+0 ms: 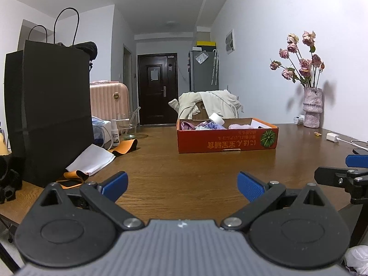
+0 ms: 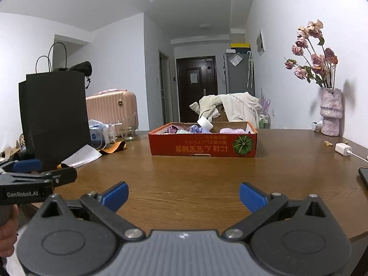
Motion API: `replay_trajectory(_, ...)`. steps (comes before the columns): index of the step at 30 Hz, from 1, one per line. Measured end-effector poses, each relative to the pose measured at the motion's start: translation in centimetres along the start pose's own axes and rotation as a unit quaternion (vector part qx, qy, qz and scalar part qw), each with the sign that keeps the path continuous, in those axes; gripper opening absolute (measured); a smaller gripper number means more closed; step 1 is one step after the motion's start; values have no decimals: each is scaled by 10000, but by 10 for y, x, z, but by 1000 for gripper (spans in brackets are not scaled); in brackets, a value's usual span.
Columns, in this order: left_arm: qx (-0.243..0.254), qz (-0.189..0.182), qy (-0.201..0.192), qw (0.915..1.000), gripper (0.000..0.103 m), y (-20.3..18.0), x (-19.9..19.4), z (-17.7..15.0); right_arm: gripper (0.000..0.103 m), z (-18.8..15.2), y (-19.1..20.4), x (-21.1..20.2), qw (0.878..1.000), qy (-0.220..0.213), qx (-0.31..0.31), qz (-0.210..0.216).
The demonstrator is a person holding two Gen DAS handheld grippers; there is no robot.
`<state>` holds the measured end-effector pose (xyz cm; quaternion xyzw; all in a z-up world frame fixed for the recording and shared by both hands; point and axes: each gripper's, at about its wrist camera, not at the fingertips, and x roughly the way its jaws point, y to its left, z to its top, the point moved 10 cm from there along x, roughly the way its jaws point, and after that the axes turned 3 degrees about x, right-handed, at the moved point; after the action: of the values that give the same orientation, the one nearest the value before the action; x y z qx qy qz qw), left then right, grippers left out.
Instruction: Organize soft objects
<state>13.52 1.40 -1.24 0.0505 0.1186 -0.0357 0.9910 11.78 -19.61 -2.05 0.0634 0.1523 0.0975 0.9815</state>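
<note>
Soft purple, lilac and pink cloth items (image 2: 194, 129) lie bunched inside the shallow orange cardboard box (image 2: 202, 147) mid-table.

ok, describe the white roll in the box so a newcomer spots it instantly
On the wooden table sits an orange box printed with a green squash. The white roll leans on its far rim, mid-box. It alone is stiff and round; its neighbours are limp purple and pink cloths.

Black grippers, blue ribbed fingers (image 1: 115, 184)
</note>
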Motion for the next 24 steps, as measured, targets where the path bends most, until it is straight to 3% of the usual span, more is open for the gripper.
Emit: replay_trajectory(24, -28, 7, 10, 10000, 103, -2, -3, -1, 103, 4, -2, -5, 9998, -166, 97, -52)
